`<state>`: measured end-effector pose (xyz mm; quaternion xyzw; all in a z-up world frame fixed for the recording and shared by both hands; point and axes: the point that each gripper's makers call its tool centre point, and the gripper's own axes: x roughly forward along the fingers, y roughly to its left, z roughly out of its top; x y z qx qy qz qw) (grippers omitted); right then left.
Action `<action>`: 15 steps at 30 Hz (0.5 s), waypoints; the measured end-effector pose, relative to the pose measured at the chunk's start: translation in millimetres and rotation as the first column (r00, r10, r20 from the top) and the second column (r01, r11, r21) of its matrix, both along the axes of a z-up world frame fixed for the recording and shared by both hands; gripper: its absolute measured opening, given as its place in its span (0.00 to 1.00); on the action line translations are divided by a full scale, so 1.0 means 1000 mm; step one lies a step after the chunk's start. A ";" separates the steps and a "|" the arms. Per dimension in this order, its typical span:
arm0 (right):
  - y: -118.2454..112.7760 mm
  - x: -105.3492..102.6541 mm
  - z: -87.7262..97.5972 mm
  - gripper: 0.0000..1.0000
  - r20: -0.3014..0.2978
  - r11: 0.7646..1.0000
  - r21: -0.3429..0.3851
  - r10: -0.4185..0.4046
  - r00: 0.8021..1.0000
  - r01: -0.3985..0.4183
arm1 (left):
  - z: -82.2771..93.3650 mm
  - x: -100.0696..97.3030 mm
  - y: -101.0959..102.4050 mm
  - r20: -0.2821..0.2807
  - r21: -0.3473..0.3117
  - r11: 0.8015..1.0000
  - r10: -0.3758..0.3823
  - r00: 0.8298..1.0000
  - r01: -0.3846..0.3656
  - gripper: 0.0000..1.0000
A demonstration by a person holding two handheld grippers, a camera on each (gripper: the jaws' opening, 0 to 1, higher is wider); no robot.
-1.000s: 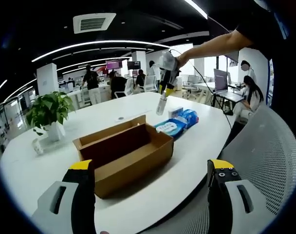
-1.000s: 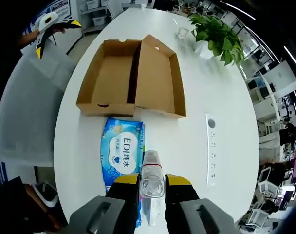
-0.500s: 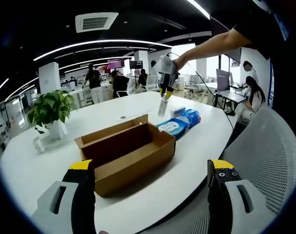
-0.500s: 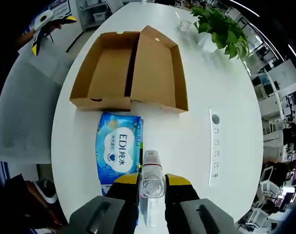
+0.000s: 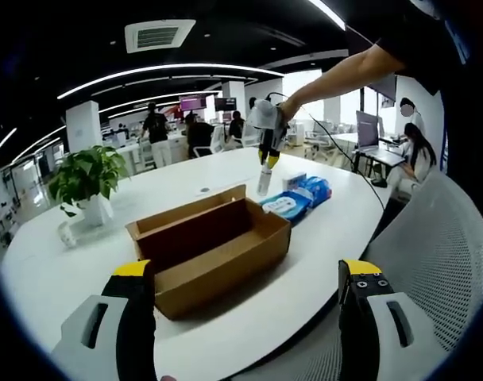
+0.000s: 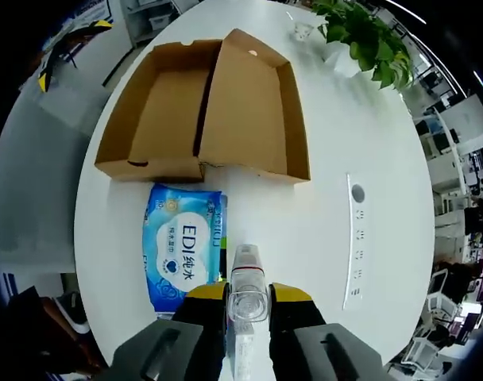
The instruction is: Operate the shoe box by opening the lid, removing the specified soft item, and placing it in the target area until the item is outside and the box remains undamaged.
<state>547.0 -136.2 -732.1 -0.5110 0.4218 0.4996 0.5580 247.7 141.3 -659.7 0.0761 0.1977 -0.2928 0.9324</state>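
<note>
My right fingers [image 6: 248,295] clamp a clear bottle [image 6: 246,305] above the bench [image 6: 329,206]; my left fingers [image 5: 249,278] gape wide, empty. The shoe box [image 6: 202,115] lies open at 12 o'clock, the wipes pack [image 6: 182,244] at 10 o'clock. A slack grip could drop the bottle and dent the box.

The left hand-held gripper [image 5: 245,305] hangs low, jaws spread wide apart — the right hand-held gripper [image 6: 247,300], held out on an outstretched arm [image 5: 345,67], jaws clamped together.
</note>
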 end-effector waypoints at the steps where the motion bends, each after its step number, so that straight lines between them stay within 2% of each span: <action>1: 0.000 0.001 -0.003 0.15 0.000 1.000 -0.008 -0.001 1.000 0.001 | 0.000 0.000 0.000 -0.001 0.000 1.000 0.002 1.000 -0.002 1.00; 15: 0.002 -0.003 -0.025 0.15 -0.013 0.996 -0.074 0.043 0.999 -0.044 | -0.002 0.002 0.005 -0.007 -0.006 1.000 0.017 1.000 -0.017 1.00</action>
